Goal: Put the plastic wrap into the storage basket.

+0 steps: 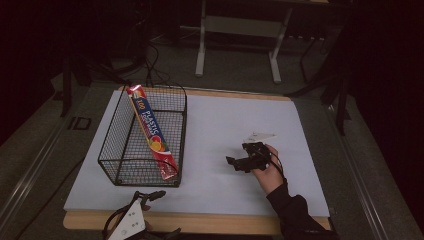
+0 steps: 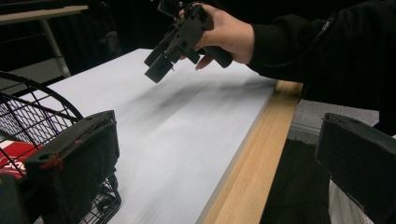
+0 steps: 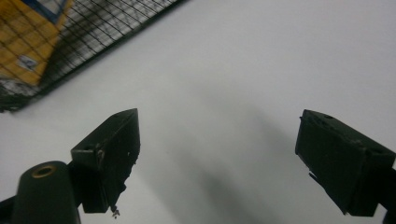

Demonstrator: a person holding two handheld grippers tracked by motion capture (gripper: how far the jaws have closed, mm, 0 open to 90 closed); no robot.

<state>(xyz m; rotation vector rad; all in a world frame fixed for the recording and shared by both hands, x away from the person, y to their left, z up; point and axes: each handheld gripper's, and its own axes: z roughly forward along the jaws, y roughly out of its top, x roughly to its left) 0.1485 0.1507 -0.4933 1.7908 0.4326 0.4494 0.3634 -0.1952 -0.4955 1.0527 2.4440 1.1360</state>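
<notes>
A black wire basket (image 1: pixel 142 145) stands on the left of the white table top (image 1: pixel 235 120). A long red box (image 1: pixel 152 132) printed "100 PLASTIC" leans inside it, its top end over the far rim. My right gripper (image 1: pixel 232 162), held in a hand (image 1: pixel 270 175), hovers right of the basket with its jaws pointing left. Those jaws stand open over bare table, right gripper (image 3: pixel 219 126). My left gripper (image 1: pixel 161 212) is at the table's near edge beside the basket. The left gripper (image 2: pixel 217 140) is open and holds nothing, and its view looks toward the right gripper (image 2: pixel 161 58).
The table has a wooden front edge (image 2: pixel 252 158). The basket's mesh (image 3: pixel 93 28) lies at the upper left of the right gripper view, with the box's yellow side (image 3: pixel 23 42) behind it. Table legs (image 1: pixel 200 45) and cables stand on the dark floor beyond.
</notes>
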